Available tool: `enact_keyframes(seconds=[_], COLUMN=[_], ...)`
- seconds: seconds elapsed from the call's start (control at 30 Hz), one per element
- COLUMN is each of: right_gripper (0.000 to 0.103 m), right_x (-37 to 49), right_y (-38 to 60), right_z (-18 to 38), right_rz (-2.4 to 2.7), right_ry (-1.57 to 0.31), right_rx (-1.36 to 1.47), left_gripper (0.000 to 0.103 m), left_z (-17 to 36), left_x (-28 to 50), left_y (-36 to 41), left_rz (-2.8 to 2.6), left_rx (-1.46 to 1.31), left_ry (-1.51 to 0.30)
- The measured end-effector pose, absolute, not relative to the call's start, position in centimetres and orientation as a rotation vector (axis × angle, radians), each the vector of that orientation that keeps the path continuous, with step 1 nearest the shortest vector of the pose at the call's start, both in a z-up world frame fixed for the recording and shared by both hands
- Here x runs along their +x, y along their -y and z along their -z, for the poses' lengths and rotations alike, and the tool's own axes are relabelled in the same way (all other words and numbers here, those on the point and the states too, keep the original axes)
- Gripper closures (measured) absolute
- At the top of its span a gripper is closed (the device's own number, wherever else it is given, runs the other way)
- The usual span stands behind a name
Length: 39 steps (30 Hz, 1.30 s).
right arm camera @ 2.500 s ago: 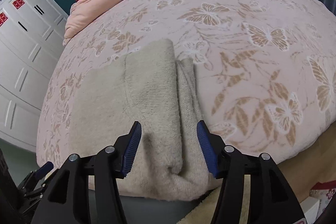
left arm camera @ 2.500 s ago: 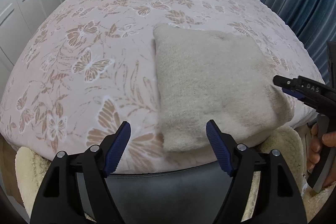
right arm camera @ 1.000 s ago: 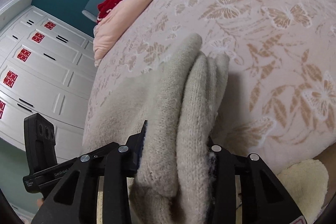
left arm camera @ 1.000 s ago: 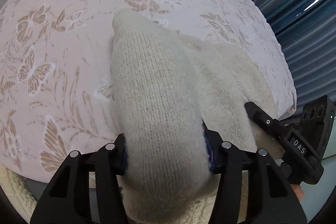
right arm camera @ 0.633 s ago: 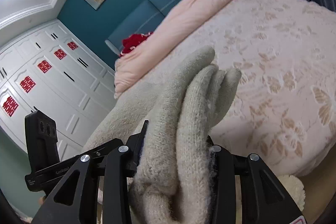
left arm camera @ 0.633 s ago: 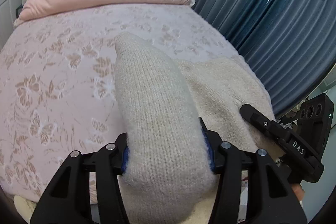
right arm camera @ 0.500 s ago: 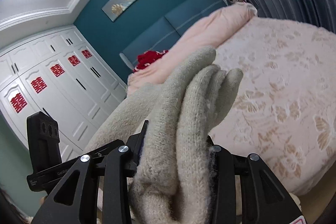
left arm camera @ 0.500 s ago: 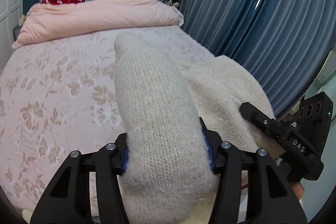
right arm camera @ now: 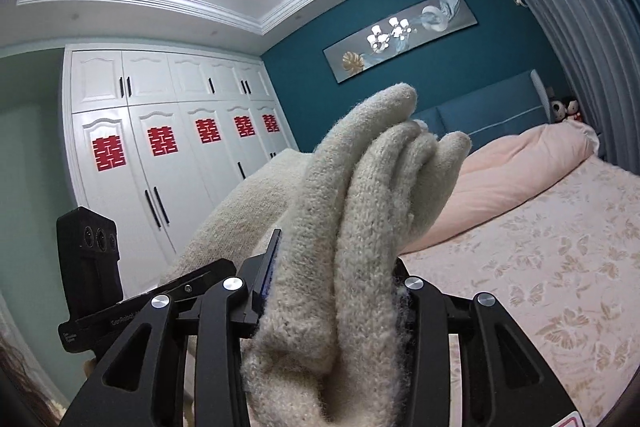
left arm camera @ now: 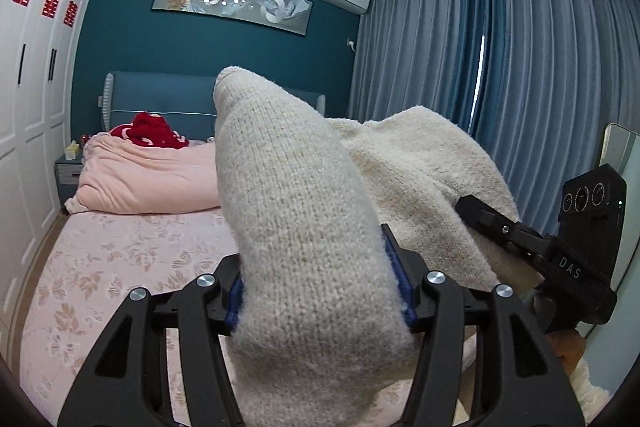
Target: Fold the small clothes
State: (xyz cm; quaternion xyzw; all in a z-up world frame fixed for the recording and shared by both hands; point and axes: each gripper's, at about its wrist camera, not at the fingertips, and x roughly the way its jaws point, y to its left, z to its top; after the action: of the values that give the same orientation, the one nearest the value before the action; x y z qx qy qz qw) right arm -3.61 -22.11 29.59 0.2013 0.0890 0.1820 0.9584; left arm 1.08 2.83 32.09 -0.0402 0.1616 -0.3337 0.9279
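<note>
Above the near end of the bed (left arm camera: 120, 267), the cream knitted garment (left arm camera: 304, 227) hangs in the air, held at 2 points: the left gripper (left arm camera: 316, 291) has its jaws clamped on a thick roll of knit, and the right gripper (right arm camera: 332, 287) has its jaws clamped on a bunch of several layers; the left jaws have just been opening a little with the knit still between them. Between the 2 grips the cloth stretches sideways, so its long axis runs from one gripper to the other, across the foot of the bed, while the loose ends poke forward past both sets of jaws toward the headboard (left arm camera: 160, 95). Neither hand looks nearer the bed than the other; both point roughly level, and the floral sheet lies below and ahead, so the coming move probably turns on laying the garment forward and down. Beyond are a pink duvet (left arm camera: 152, 175), a white wardrobe (right arm camera: 168, 147), blue curtains (left arm camera: 500, 67) and a teal wall.
</note>
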Motion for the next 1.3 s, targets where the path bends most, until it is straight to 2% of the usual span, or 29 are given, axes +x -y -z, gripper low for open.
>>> enact_keyframes(seconds=[0.07, 0.13, 0.2, 0.3, 0.37, 0.47, 0.5, 0.6, 0.7, 0.87, 0.9, 0.93, 0.97, 1.0, 1.07, 1.1, 1.2, 1.27, 1.3], right_gripper=[0.061, 0.057, 0.046, 0.044, 0.044, 0.041, 0.034, 0.022, 0.02, 0.018, 0.02, 0.03, 0.06, 0.065, 0.068, 0.069, 0.068, 0.065, 0.06], right_x=[-1.4, 1.2, 3.5, 4.5, 3.0, 2.6, 3.2, 5.6, 8.7, 12.8, 13.1, 13.5, 14.2, 14.7, 15.3, 15.4, 15.3, 15.5, 15.8], right_y=[20.7, 19.5, 18.7, 18.8, 19.8, 20.3, 20.1, 19.9, 18.9, 17.8, 17.8, 17.6, 17.2, 16.6, 15.3, 14.9, 15.0, 15.7, 16.0], right_z=[-26.1, -20.3, -12.3, -1.1, 2.5, 2.8, 2.4, 2.5, 4.7, 10.7, 11.5, 11.3, 10.7, 9.2, 4.8, 2.4, -2.8, -2.6, -1.1], right_rz=[-0.375, -0.362, -0.314, -0.158, -0.103, -0.088, -0.092, -0.114, -0.117, -0.134, -0.147, -0.173, -0.2, -0.201, -0.277, -0.307, -0.357, -0.344, -0.324], right_ry=[-0.267, -0.386, -0.545, -0.841, -0.914, -0.918, -0.914, -0.912, -0.988, -1.157, -1.166, -1.159, -1.171, -1.155, -1.063, -1.008, -0.866, -0.863, -0.895], right_rx=[0.442, 0.478, 0.495, 0.525, 0.571, 0.534, 0.525, 0.546, 0.548, 0.657, 0.711, 0.73, 0.716, 0.661, 0.571, 0.546, 0.525, 0.525, 0.512], left_gripper=[0.046, 0.039, 0.023, 0.022, 0.027, 0.024, 0.018, 0.011, 0.007, 0.007, 0.007, 0.011, 0.03, 0.039, 0.052, 0.055, 0.055, 0.052, 0.048], left_z=[-30.0, -26.2, -20.5, -9.3, -3.5, -0.6, -0.3, 0.1, 1.8, 7.3, 8.4, 9.4, 9.8, 9.6, 7.7, 6.1, 1.1, -0.8, -0.9], left_x=[2.4, 4.4, 6.2, 8.2, 8.2, 6.9, 6.8, 8.3, 10.4, 13.7, 14.0, 14.3, 14.4, 14.5, 14.8, 14.9, 14.8, 14.8, 15.0], left_y=[-4.7, -6.3, -7.5, -9.3, -11.2, -13.8, -14.2, -14.3, -14.0, -14.2, -14.2, -14.3, -14.4, -14.5, -14.3, -13.9, -13.7, -13.9, -13.9], left_rz=[0.646, 0.631, 0.581, 0.398, 0.302, 0.299, 0.297, 0.301, 0.249, 0.261, 0.271, 0.278, 0.305, 0.313, 0.326, 0.347, 0.388, 0.399, 0.39], left_rx=[-0.095, -0.117, -0.105, -0.058, -0.084, -0.244, -0.283, -0.363, -0.363, -0.5, -0.543, -0.592, -0.646, -0.678, -0.656, -0.624, -0.553, -0.539, -0.528], left_ry=[-0.372, -0.445, -0.533, -0.727, -0.902, -0.955, -0.959, -0.961, -0.987, -1.157, -1.197, -1.224, -1.228, -1.227, -1.179, -1.148, -1.019, -0.97, -0.967])
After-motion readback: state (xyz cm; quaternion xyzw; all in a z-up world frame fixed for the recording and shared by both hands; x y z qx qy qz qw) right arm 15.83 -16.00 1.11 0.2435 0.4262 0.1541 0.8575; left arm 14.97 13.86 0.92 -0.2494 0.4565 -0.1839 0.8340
